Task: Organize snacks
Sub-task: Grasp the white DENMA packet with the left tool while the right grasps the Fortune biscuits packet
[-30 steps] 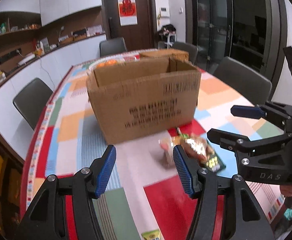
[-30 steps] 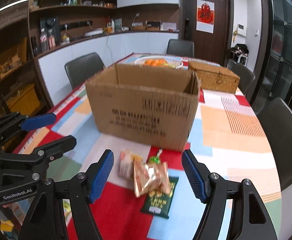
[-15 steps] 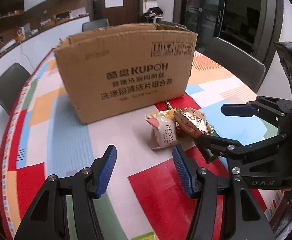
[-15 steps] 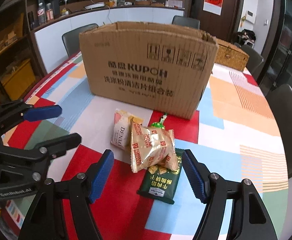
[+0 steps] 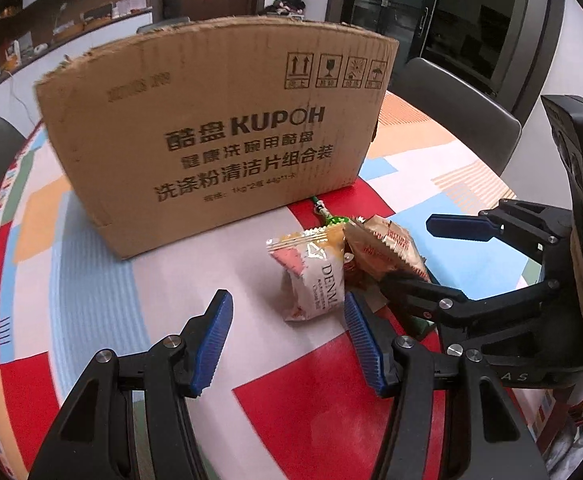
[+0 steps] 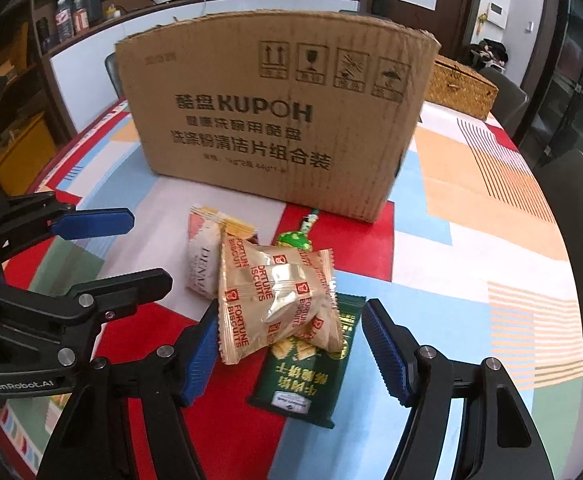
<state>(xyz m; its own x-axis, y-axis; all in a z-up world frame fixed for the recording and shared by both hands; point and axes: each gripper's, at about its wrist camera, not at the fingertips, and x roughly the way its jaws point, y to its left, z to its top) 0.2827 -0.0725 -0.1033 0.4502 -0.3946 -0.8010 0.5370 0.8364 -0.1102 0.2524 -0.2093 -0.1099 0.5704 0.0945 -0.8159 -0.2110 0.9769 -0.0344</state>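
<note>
A pile of snack packets lies on the table in front of a brown KUPOH cardboard box (image 5: 219, 132) (image 6: 283, 112). A white-and-pink DENMA packet (image 5: 311, 276) (image 6: 203, 256) lies left of a gold Fortune Biscuits packet (image 6: 275, 300) (image 5: 387, 252), which rests on a dark green packet (image 6: 311, 372). A small green trinket (image 6: 297, 238) lies behind them. My left gripper (image 5: 287, 340) is open, just short of the white packet. My right gripper (image 6: 291, 348) is open, its fingers on either side of the gold and green packets.
The table has a colourful patchwork cloth (image 6: 471, 208). A woven basket (image 6: 459, 88) stands behind the box at the right. Grey chairs (image 5: 451, 104) stand around the table. Each gripper shows in the other's view, close beside it.
Both grippers have moved down and forward toward the snack pile. The box and packets look larger and the box top has dropped out of sight. Both stay open.
</note>
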